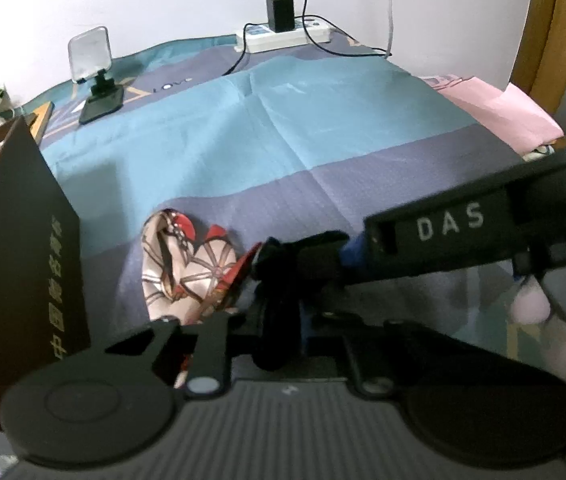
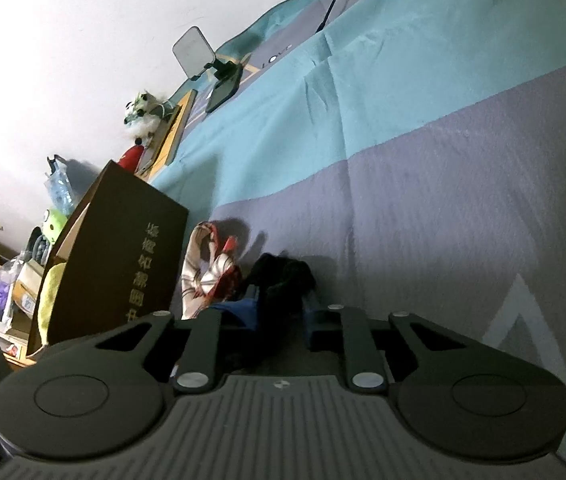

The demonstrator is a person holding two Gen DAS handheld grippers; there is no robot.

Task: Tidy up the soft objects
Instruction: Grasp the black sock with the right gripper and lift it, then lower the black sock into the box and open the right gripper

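A black soft item (image 1: pixel 279 276) lies on the blue and grey cloth, held between both grippers. My left gripper (image 1: pixel 279 304) is shut on its near part. My right gripper (image 1: pixel 323 256) comes in from the right and is shut on its far end; in the right wrist view the same black item (image 2: pixel 283 284) sits between the right gripper's (image 2: pixel 279 312) fingers. A patterned cream and red scarf (image 1: pixel 187 272) lies bunched just left of it, also seen in the right wrist view (image 2: pixel 211 276). A dark open box (image 1: pixel 23 264) stands at the left, beside the scarf.
A phone stand (image 1: pixel 95 76) and a power strip with charger (image 1: pixel 283 32) stand at the back by the wall. Pink fabric (image 1: pixel 499 112) lies at the right edge. A yellow-green soft thing (image 2: pixel 49 304) sits inside the box; toys (image 2: pixel 143 116) lie behind it.
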